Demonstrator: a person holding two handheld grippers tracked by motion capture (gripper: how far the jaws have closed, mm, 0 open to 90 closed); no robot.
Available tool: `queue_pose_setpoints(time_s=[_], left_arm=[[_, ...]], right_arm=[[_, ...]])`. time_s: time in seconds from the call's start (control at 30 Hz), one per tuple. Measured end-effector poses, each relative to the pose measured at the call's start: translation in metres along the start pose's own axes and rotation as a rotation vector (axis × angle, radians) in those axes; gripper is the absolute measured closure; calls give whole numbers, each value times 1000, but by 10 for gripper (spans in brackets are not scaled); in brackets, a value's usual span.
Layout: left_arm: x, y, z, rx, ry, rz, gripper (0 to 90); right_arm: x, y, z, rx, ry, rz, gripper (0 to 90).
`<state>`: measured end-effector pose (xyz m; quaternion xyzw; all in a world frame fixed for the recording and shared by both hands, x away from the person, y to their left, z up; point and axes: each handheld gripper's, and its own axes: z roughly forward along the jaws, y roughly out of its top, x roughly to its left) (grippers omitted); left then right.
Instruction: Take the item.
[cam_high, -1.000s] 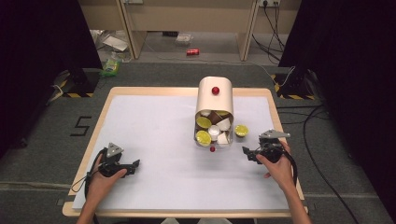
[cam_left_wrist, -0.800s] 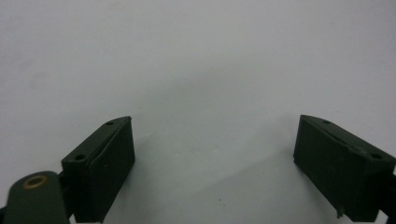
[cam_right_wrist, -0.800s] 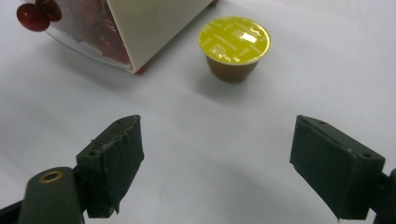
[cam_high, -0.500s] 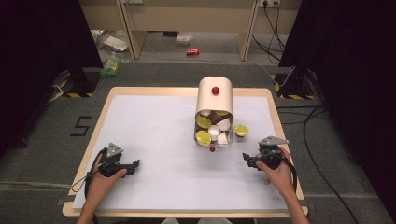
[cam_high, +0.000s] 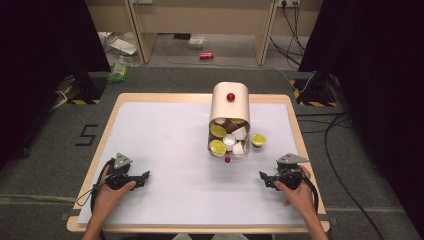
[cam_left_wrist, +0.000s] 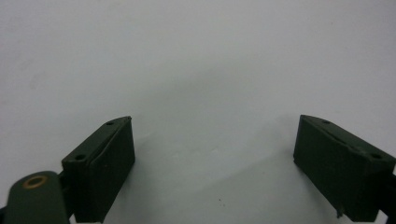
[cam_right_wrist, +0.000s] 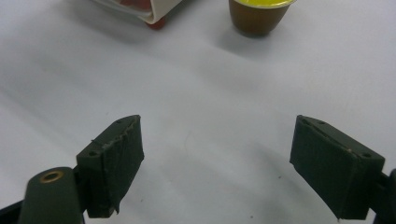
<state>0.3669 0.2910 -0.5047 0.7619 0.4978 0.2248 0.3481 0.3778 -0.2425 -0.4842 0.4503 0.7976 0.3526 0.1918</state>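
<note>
The cream tipped-over container (cam_high: 230, 112) spills small yellow-lidded brown cups (cam_high: 218, 147) toward the person. One loose cup (cam_high: 258, 139) lies nearest the right gripper (cam_high: 270, 178), ahead and slightly inward. Both it and the left gripper (cam_high: 140, 178) sit spread and empty.

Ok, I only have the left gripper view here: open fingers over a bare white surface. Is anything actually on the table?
Observer: Yes. In the high view a cream container lies on its side, mouth toward the person, with coffee capsules inside.
Operator: Anything outside it?
Observer: One yellow-lidded capsule stands upright just right of the mouth.
Operator: And the other side?
Observer: The right gripper is open and empty, and it points toward that capsule.
</note>
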Motion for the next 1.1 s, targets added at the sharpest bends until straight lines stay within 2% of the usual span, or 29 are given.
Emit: queue_pose_setpoints(time_s=[0.63, 1.1], left_arm=[[0, 0, 0, 0, 0, 2, 123], [0, 0, 0, -1, 1, 4, 123]], right_arm=[[13, -19, -6, 32, 16, -26, 169], [15, -24, -7, 13, 10, -33, 162]])
